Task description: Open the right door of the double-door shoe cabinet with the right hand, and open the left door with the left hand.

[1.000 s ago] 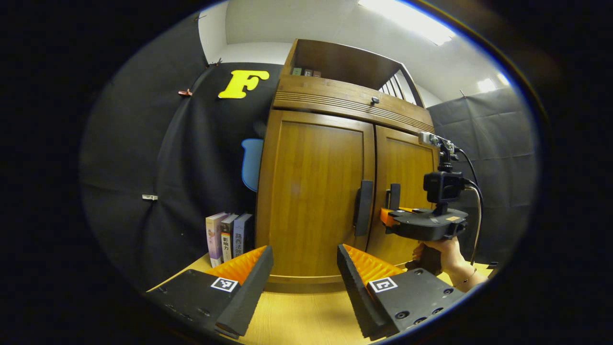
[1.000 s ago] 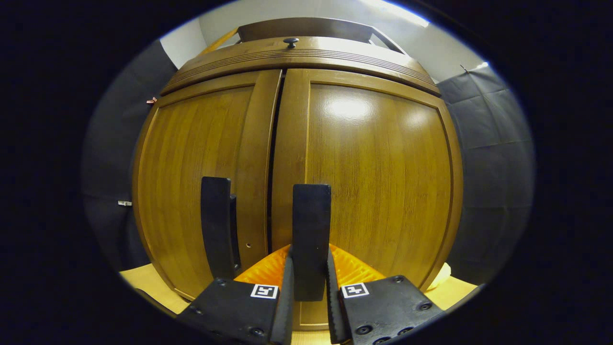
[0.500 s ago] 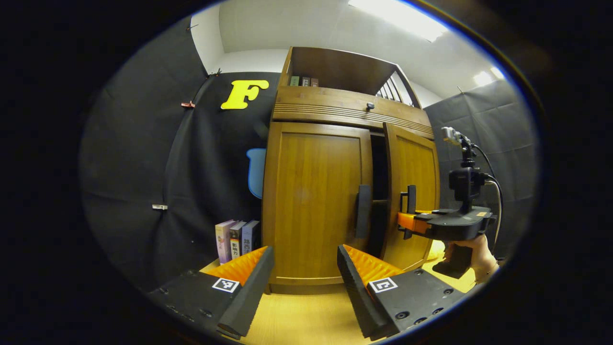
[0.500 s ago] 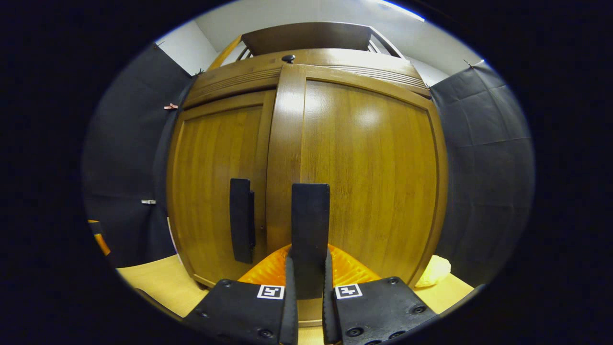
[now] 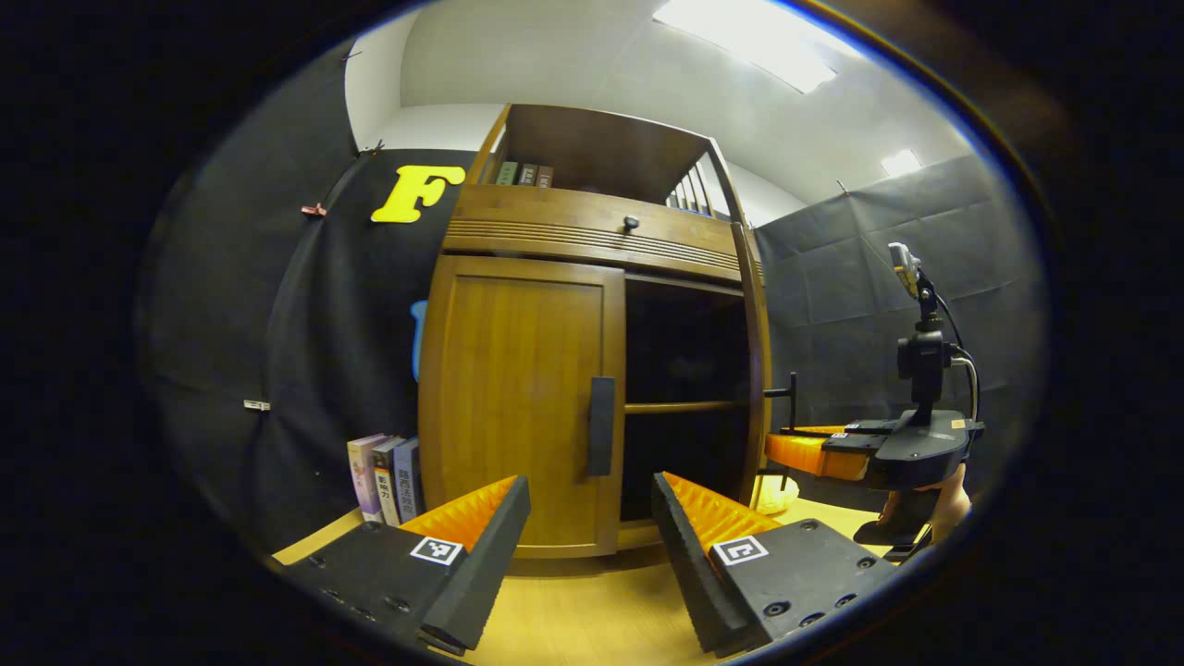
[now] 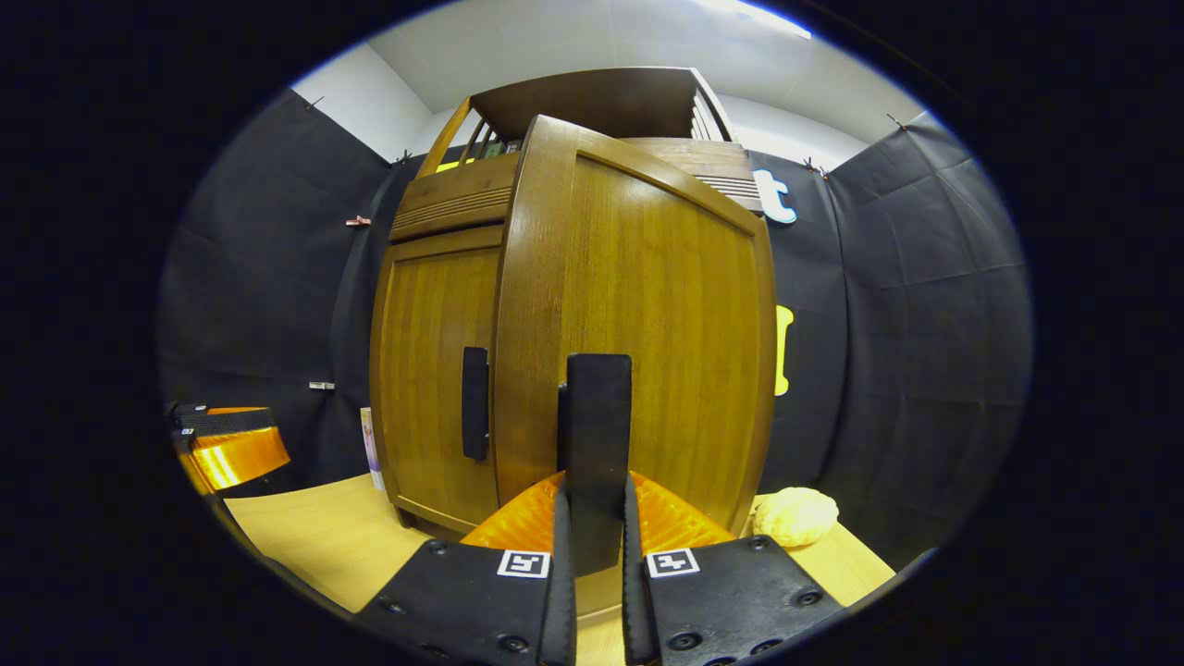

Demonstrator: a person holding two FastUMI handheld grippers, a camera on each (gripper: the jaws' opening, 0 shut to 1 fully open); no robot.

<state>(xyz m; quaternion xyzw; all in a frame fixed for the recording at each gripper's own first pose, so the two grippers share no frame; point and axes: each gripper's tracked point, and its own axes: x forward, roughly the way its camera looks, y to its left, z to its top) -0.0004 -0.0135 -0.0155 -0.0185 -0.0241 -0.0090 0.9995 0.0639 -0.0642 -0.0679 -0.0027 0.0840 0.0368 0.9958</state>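
The right gripper (image 6: 592, 555) holds the handle (image 6: 598, 444) of the right door (image 6: 647, 324), both fingers pressed on it; this door stands swung wide out from the cabinet (image 5: 592, 222). The left door (image 5: 518, 407) is closed, with its handle (image 5: 600, 425) free. The left gripper (image 5: 587, 527) hovers near in front of it, jaws wide and empty. 3 books (image 5: 384, 472) stand beside the cabinet.

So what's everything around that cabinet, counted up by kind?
Cabinet doors: 2, the right door swung open, the left door shut.
Door handles: 2, the right handle and the left handle.
Books beside the cabinet: 3.
Books on the top shelf: 3.
Pale yellow lump: 1.
Grippers: 2, the left gripper and the right gripper.
Total: 13.
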